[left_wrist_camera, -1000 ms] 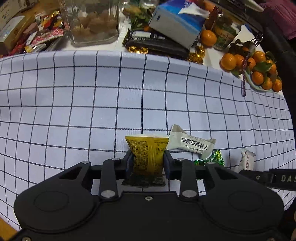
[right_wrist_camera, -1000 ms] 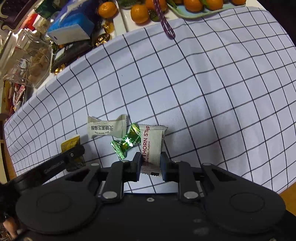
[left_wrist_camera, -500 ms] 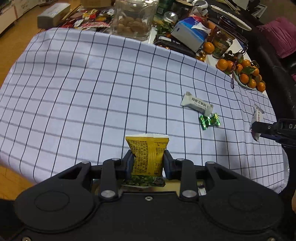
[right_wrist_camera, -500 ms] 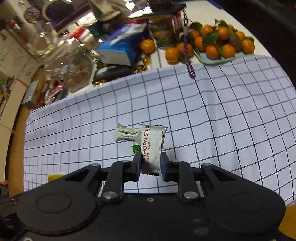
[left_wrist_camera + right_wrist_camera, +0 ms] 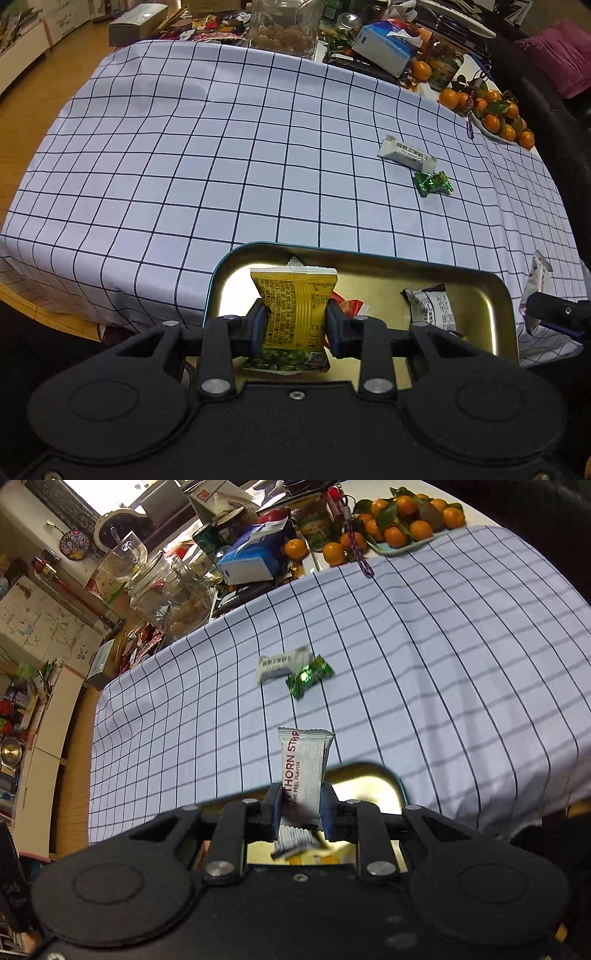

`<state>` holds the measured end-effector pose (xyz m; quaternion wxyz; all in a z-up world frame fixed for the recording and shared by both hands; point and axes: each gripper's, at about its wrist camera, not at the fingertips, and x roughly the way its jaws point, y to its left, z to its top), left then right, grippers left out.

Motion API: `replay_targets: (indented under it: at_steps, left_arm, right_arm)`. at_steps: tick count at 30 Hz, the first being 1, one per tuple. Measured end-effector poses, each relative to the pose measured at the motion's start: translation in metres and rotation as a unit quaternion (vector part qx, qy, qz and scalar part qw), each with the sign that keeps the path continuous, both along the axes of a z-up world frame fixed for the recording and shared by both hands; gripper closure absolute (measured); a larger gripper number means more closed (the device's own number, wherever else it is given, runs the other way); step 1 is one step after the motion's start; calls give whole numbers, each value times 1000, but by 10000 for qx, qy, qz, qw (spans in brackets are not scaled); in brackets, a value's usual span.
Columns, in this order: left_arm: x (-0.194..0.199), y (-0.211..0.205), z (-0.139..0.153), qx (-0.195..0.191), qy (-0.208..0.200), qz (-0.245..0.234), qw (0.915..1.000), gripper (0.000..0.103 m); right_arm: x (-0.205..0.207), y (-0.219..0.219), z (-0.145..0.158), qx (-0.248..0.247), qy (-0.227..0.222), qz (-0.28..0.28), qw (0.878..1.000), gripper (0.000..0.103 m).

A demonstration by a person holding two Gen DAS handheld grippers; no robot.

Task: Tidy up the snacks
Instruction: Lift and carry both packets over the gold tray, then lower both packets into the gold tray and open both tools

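My left gripper is shut on a yellow snack packet and holds it over a gold metal tin with a teal rim at the table's near edge. The tin holds a black-and-white packet and a red wrapper. My right gripper is shut on a white hawthorn strip packet, above the same tin. It also shows at the right edge of the left wrist view. A white bar and a green candy lie on the checked cloth.
At the table's far side stand a glass jar, a blue tissue box, a green jar and a plate of tangerines. Loose wrappers lie at the far left. The wooden floor lies beyond the left edge.
Both grippers have pulled back from the cloth with their packets and now hang over the tin at the near edge. The white bar and green candy stay put.
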<state>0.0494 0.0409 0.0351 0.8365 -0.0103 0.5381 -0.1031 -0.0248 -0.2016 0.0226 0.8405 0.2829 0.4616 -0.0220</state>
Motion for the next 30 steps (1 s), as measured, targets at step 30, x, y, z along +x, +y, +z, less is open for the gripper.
replay_targets:
  at_steps: [30]
  left_arm:
    - [-17,-9,-6,-248,214,-302,9990,51]
  right_arm:
    - [-42,89,1,-967,-348,1981,9748,69]
